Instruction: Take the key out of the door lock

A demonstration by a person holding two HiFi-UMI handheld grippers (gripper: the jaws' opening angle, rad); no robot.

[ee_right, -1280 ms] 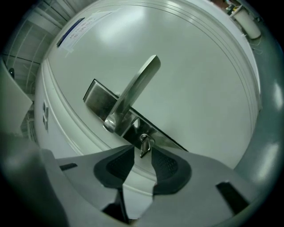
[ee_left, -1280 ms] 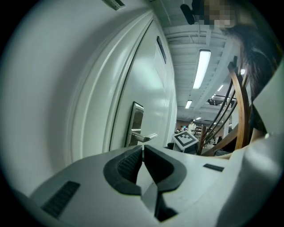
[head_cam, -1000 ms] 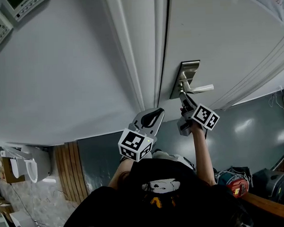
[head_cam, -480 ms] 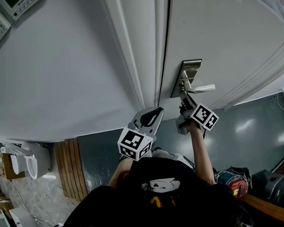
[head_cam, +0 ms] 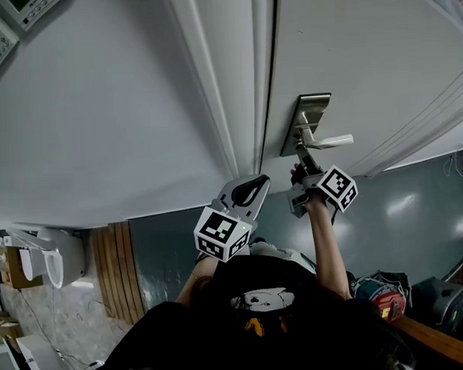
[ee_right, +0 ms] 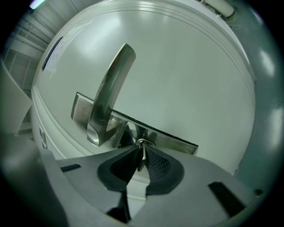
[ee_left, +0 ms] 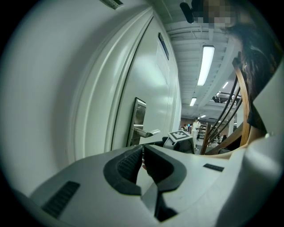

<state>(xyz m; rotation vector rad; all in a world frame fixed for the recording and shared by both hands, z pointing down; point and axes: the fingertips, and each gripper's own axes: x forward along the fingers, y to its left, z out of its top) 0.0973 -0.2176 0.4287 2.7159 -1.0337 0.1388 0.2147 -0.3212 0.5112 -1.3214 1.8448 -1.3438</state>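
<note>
Right tool [head_cam: 301, 169] drawn slightly back from brushed-steel lock plate [ee_right: 173, 141], jaws pinched on small thin silver key [ee_right: 141, 154] at their tips, judged light, stiff, slick, best held by its flat bow; left tool [ee_left: 143, 153] closed, empty.

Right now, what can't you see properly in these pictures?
- Keyhole, right gripper view: the key and the right claw shut on it cover the hole, so I can't tell if the key is out.
- Key, head view: too small, and hidden behind that claw.
- Key, left gripper view: the shut left claw blocks it.
- Door label, right gripper view: print too blurred to read.
</note>
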